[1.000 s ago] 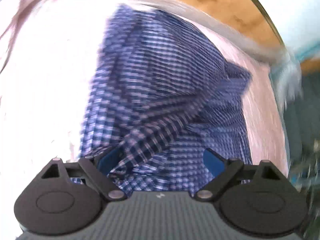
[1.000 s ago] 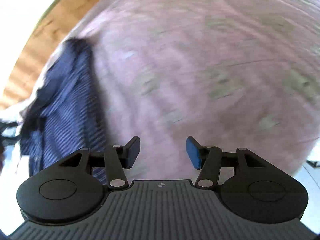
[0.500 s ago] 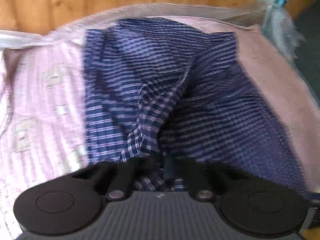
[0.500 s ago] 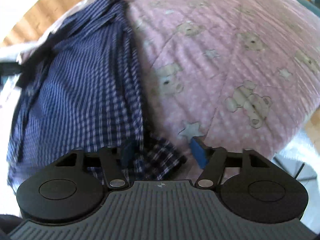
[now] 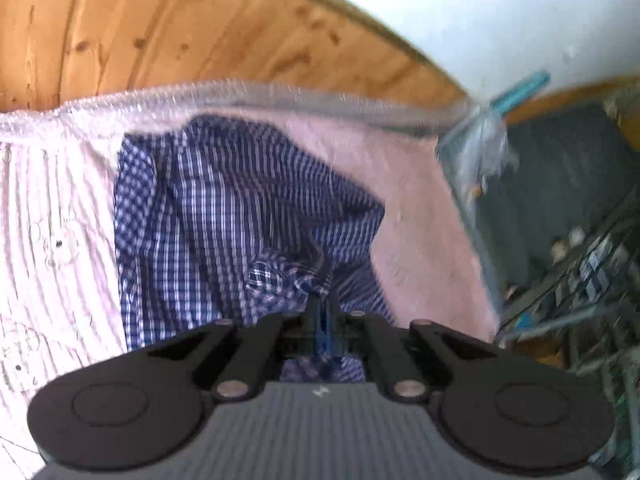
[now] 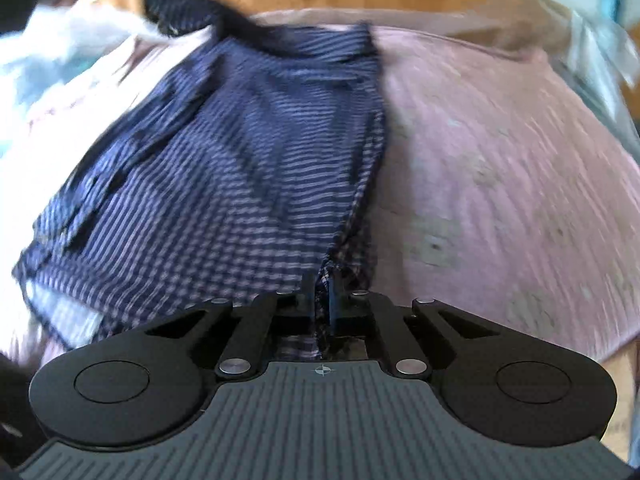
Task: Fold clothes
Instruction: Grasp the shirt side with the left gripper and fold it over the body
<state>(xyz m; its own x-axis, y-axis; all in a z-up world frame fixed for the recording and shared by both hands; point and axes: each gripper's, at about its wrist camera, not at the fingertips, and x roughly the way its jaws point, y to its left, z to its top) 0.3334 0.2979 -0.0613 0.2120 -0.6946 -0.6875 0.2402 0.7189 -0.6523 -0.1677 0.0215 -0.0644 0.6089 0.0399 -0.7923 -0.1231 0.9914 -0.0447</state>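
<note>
Both my grippers pinch the navy-and-white checked cotton shirt.
My left gripper and right gripper each clamp bunched fabric over the pink quilted bedspread.

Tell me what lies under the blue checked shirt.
The blue checked shirt lies on a pink quilted bedcover, which shows around it. The part of the cover directly beneath is hidden, so anything under there cannot be seen.
</note>
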